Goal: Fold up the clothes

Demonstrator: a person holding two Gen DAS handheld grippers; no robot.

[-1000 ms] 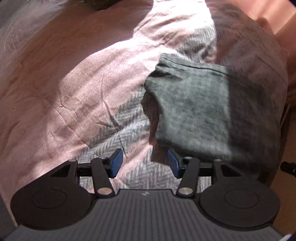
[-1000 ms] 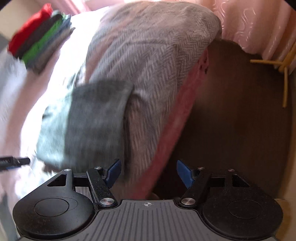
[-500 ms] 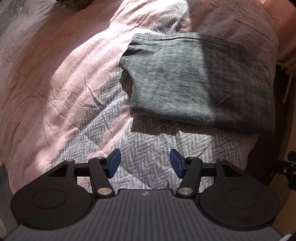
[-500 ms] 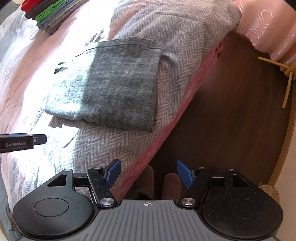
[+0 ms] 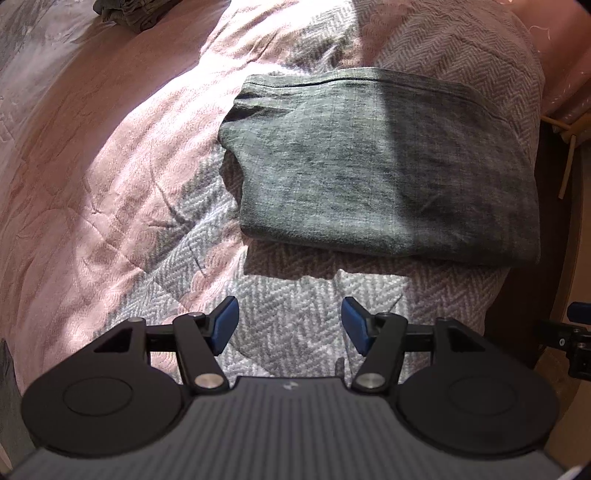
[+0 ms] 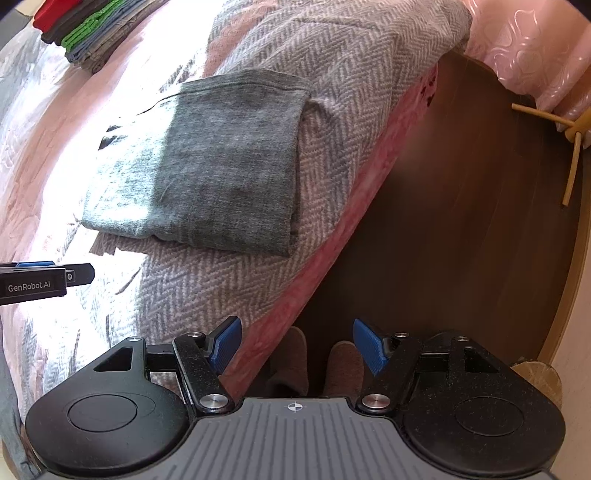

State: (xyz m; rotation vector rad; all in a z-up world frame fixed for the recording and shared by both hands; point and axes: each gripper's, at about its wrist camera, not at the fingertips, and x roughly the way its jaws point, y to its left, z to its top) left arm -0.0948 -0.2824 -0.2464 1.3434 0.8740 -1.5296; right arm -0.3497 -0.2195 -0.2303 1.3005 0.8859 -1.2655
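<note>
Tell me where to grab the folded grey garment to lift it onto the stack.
Probably take the folded grey garment by its thick near folded edge, coming from the bedside with each open claw, left claw and right claw; the far edge shows loose layers.

A home bedroom: a bed under a pink quilt (image 5: 110, 177), folded clothes stacked (image 6: 85, 29) on it.

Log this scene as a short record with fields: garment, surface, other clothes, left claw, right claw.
garment: grey garment, folded into a rectangle, lying flat
surface: herringbone blanket on the bed, near its edge
other clothes: folded stack farther up the bed
left claw: left claw open, nothing between pads
right claw: right claw open, empty, over the bed edge
</note>
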